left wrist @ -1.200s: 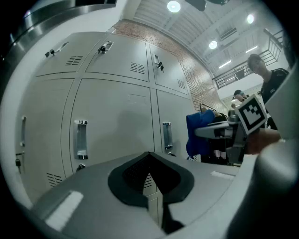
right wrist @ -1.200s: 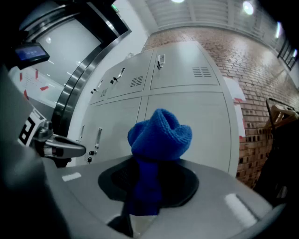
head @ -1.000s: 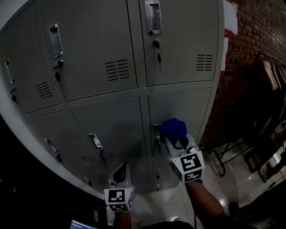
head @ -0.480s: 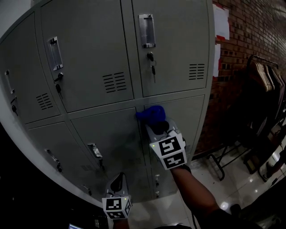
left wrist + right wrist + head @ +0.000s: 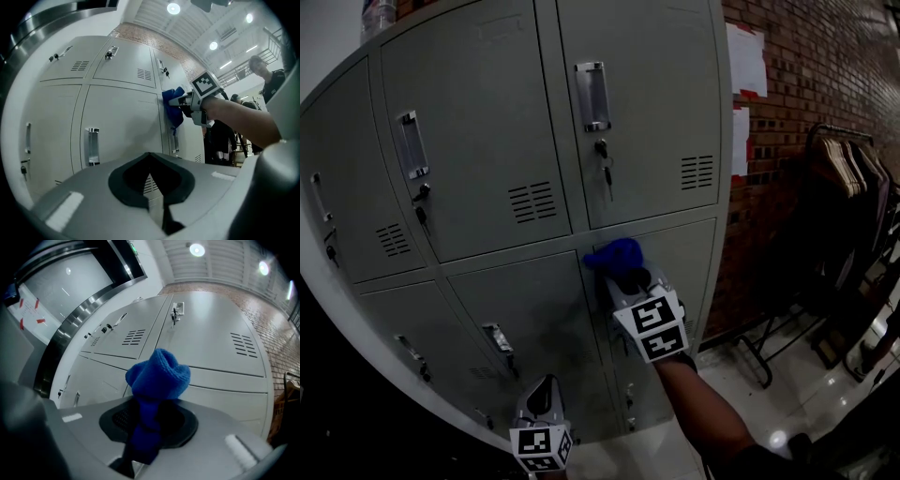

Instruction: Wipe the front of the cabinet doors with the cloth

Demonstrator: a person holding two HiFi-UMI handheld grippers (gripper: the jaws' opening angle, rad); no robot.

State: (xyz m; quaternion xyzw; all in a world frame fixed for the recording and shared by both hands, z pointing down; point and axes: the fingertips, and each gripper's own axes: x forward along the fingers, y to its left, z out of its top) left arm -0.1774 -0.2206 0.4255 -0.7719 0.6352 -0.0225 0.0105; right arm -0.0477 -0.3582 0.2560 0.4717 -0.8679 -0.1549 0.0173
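The right tool is clenched on the blue cloth. The cloth's bunched end lies against the top left corner of the lower right door, just under the seam with the upper door. The left tool hangs low, jaws together on nothing. To wipe well, I judge the wad should meet the panel squarely with steady pressure. It should run in overlapping strokes across the door and skirt the handle just below rather than snag there.

6 cabinet doors clearly, 1 cloth, 2 grippers (1 left gripper, 1 right gripper).
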